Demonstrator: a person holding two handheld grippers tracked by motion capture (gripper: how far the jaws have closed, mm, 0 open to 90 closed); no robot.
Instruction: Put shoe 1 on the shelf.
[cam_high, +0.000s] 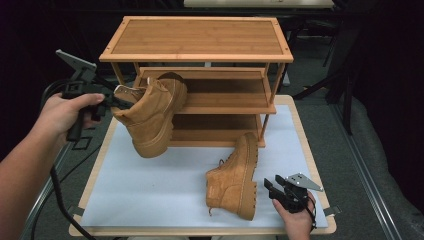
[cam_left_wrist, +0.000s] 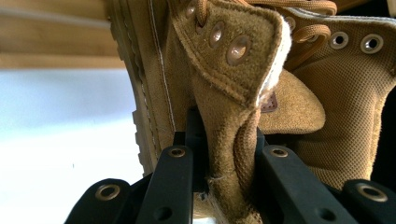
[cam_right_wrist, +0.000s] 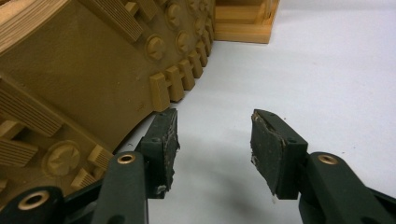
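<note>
Tan nubuck, thick lugged rubber sole: judged heavy for a single pinch, sole stiff, collar and tongue soft and pliable. Nearest, right claw (cam_high: 274, 189) spread wide and holding nothing, low over the white worktop (cam_high: 150, 185), one jaw just beside the sole of the lying boot (cam_high: 235, 177). Resting on its side, sole toward the right claw. Best hold judged at the collar edge; sole too broad and hard. Farther off, left claw (cam_high: 116, 102) pressed onto the collar of the lifted boot (cam_high: 152, 117). Hanging tilted, toe down, clear of the worktop, before the bamboo shoe rack (cam_high: 197, 55). Fold of suede visibly crushed between jaws; slip possible under the weight.
</note>
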